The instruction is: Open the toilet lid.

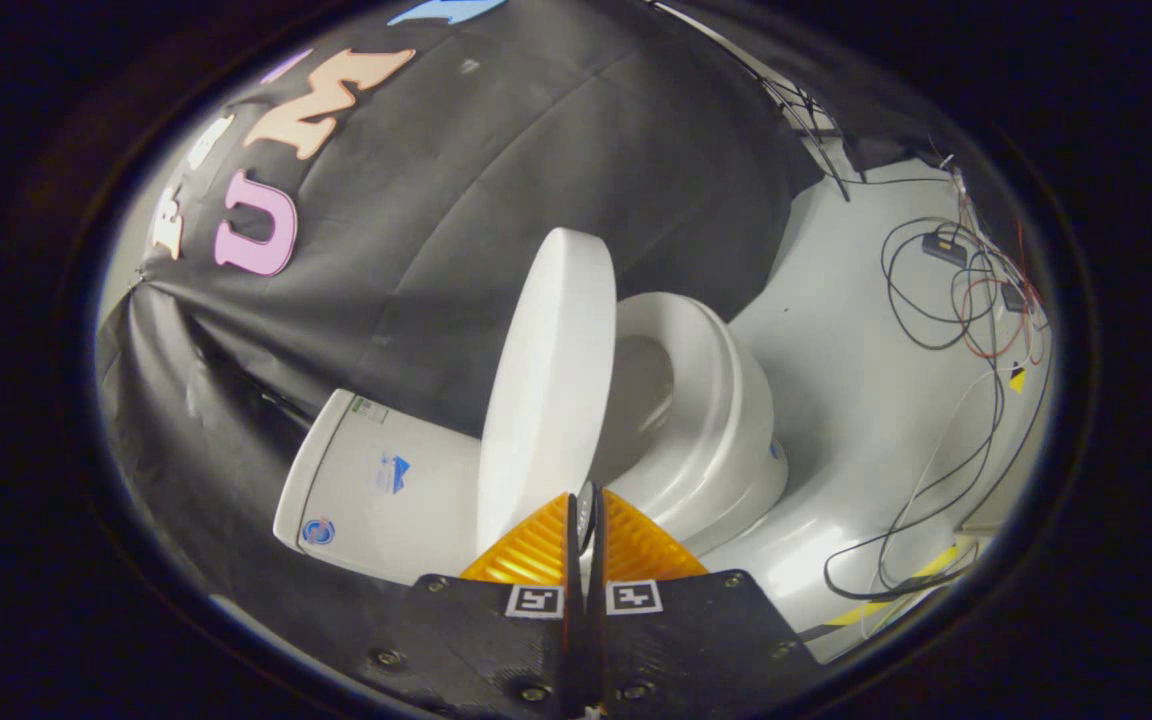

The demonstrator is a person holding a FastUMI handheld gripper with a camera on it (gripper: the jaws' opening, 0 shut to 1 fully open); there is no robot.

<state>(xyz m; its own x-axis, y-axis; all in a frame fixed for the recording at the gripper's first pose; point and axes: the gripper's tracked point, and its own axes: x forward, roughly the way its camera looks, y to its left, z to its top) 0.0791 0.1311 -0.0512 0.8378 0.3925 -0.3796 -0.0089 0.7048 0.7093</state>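
At lower centre of the frame the gripper has its fingers closed on the edge of the toilet lid, which stands raised at mid-frame between tank and seat, apparently held there to steady it.

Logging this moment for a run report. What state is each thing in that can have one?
toilet lid: raised, standing on edge near upright, its edge between the tongs' tips
toilet seat: down on the bowl
tank: cover on
tongs: closed, fingers nearly together, seemingly pinching the lid's edge
cables: loose on the floor
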